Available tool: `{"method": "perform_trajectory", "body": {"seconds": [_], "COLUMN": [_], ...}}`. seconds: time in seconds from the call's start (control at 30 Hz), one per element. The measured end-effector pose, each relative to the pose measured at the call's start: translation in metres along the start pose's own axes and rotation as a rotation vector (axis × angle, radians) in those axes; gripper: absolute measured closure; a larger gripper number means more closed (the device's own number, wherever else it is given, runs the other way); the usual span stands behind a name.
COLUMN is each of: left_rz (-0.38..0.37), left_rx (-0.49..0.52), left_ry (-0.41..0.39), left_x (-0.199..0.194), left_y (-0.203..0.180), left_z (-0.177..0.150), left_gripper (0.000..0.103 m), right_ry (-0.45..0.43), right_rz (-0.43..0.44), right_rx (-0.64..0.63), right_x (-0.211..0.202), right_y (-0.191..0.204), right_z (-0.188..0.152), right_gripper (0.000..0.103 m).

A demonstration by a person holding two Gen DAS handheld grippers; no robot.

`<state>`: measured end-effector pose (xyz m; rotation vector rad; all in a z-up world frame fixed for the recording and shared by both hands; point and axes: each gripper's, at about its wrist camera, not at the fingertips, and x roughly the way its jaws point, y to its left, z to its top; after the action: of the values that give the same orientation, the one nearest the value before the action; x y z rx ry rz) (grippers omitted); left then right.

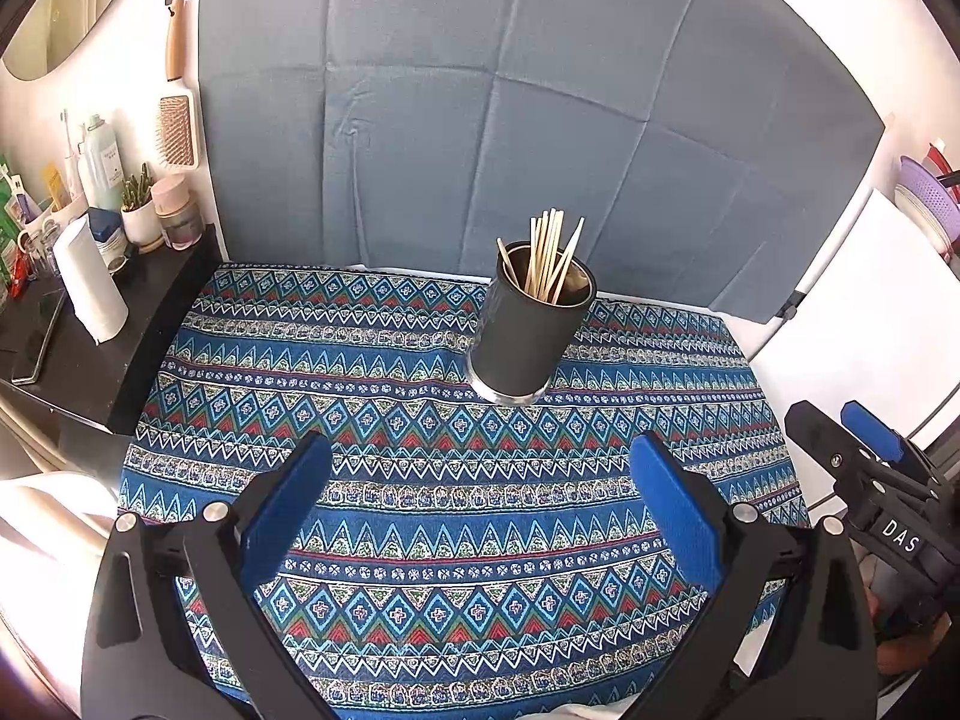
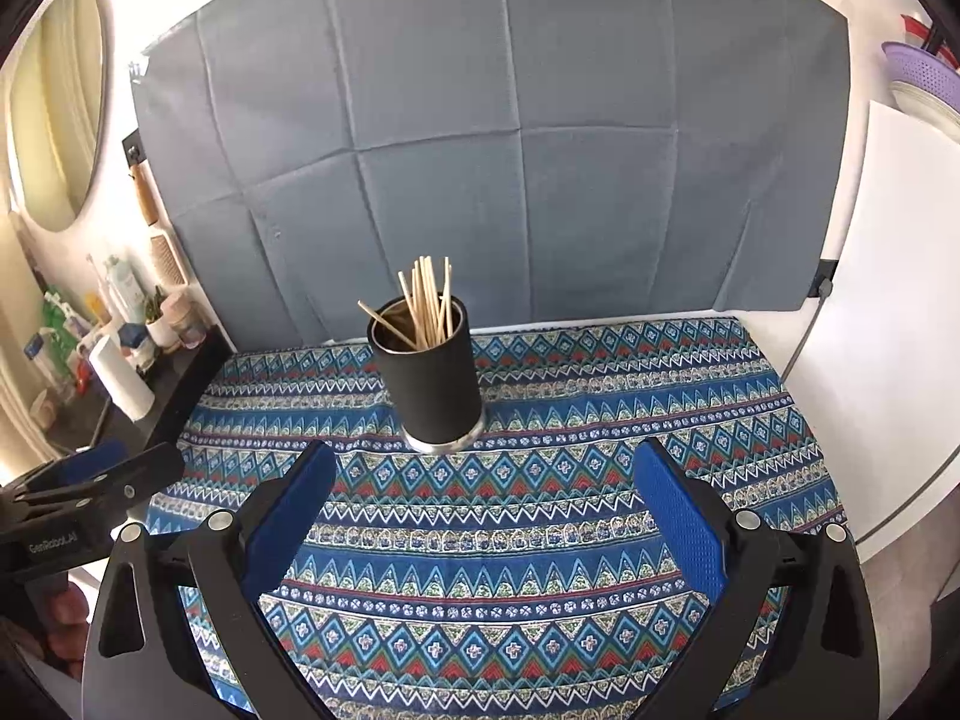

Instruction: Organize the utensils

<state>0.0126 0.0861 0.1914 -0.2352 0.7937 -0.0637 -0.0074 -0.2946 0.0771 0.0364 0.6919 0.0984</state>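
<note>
A black cylindrical holder (image 1: 528, 336) with a metal base stands upright on the blue patterned cloth (image 1: 384, 420). Several wooden chopsticks (image 1: 549, 255) stand in it. It also shows in the right wrist view (image 2: 435, 384), with the chopsticks (image 2: 429, 306) fanned out. My left gripper (image 1: 480, 474) is open and empty, short of the holder. My right gripper (image 2: 483, 483) is open and empty, just in front of the holder. The right gripper shows at the right edge of the left wrist view (image 1: 846, 426); the left gripper shows at the left edge of the right wrist view (image 2: 126, 465).
A grey fabric backdrop (image 1: 510, 108) stands behind the cloth. A black side shelf (image 1: 90, 348) at the left holds a paper towel roll (image 1: 90, 288), bottles and jars. A white board (image 1: 870, 312) stands at the right.
</note>
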Motion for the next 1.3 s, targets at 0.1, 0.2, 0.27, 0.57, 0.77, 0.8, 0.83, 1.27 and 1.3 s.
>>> {"method": "perform_trajectory", "body": {"seconds": [0.1,0.2,0.27,0.57,0.77,0.8,0.83,1.27,1.3], "left_rz": [0.001,-0.001,-0.003,-0.011,-0.012,-0.012,-0.011,0.006,0.007], "left_rx": [0.0,0.0,-0.001,0.003,0.006,0.006,0.007,0.001,0.001], "left_ry": [-0.001,0.003,0.004,0.001,0.006,0.007,0.009,0.015,0.015], "left_x": [-0.0011,-0.0012,-0.0013,-0.0022,-0.0018,-0.0016,-0.0014,-0.003,-0.003], "left_y": [0.0,-0.001,-0.0015,-0.0042,-0.0053,-0.0055,-0.0054,-0.0046,-0.0045], "left_z": [0.0006,0.0003,0.0001,0.0008,0.0006,0.0008,0.0011,0.0001,0.0003], "left_gripper": [0.006,0.006,0.006,0.006,0.006,0.006,0.006,0.006,0.006], "right_ry": [-0.002,-0.005,-0.001,-0.006,-0.004,-0.004,-0.006,0.01,0.01], "right_rz": [-0.004,-0.012,-0.009,-0.024,-0.027,-0.028,-0.029,-0.022,-0.022], "right_rx": [-0.007,-0.012,-0.008,-0.009,-0.01,-0.01,-0.011,-0.015,-0.014], "right_x": [-0.0016,-0.003,-0.0032,-0.0069,-0.0063,-0.0065,-0.0067,-0.0059,-0.0059], "right_y": [0.0018,0.0026,0.0022,-0.0005,-0.0014,-0.0017,-0.0017,-0.001,-0.0008], "right_z": [0.0002,-0.0001,-0.0004,-0.0013,-0.0018,-0.0019,-0.002,-0.0047,-0.005], "right_gripper": [0.008,0.008,0.008,0.008,0.008,0.008,0.008,0.008,0.008]}}
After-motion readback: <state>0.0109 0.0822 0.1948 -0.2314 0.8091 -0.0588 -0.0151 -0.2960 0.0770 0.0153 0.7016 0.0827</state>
